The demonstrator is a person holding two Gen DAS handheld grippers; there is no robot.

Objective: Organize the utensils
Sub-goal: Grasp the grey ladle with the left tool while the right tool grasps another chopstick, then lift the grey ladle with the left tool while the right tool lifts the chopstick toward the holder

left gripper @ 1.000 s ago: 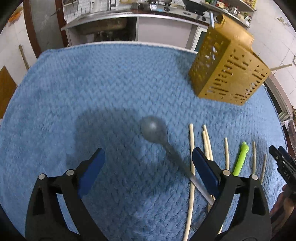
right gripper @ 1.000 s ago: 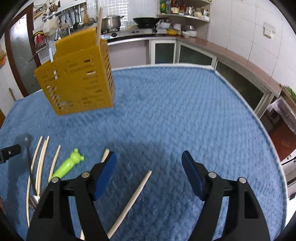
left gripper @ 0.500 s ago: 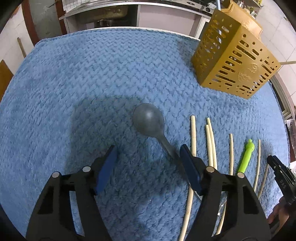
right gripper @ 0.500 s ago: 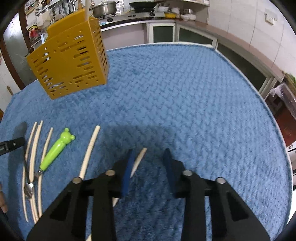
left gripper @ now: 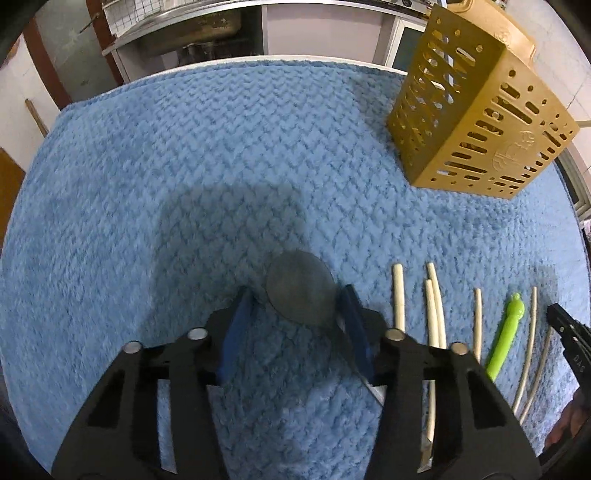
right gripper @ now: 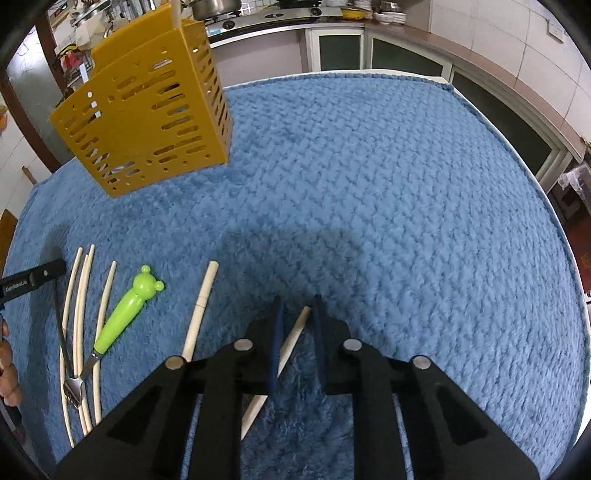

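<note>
Your spoon (left gripper: 301, 293) lies bowl-up-frame on the blue blanket (left gripper: 221, 166) that covers the tabletop, its dark round bowl sitting right at the tips of your left gripper (left gripper: 295, 314). The handle runs back beside the right-hand blue pad; whether that pad touches it cannot be told. The left fingers (left gripper: 236, 325) have just been closing and stand about half apart, with the spoon between them but no clear pinch yet.

Your right gripper (right gripper: 297, 332) has also just been closing. Its fingers (right gripper: 276, 339) are now nearly together, squeezed on a pale chopstick (right gripper: 291, 339) that slants across the blanket between the pads.

To the left of that chopstick lies another pale chopstick (right gripper: 201, 306), then a fork with a green bear-shaped handle (right gripper: 127, 314), then a loose bundle of thinner chopsticks (right gripper: 79, 314) near your left gripper's tip. A few of your fingertips show at the left edge of the right wrist view.

Farther back on the blanket stands the yellow slotted utensil holder (right gripper: 147, 103), well apart from both grippers, with a stick poking out of its top. Behind it runs a kitchen counter (right gripper: 332, 22) with pots and a stove.
</note>
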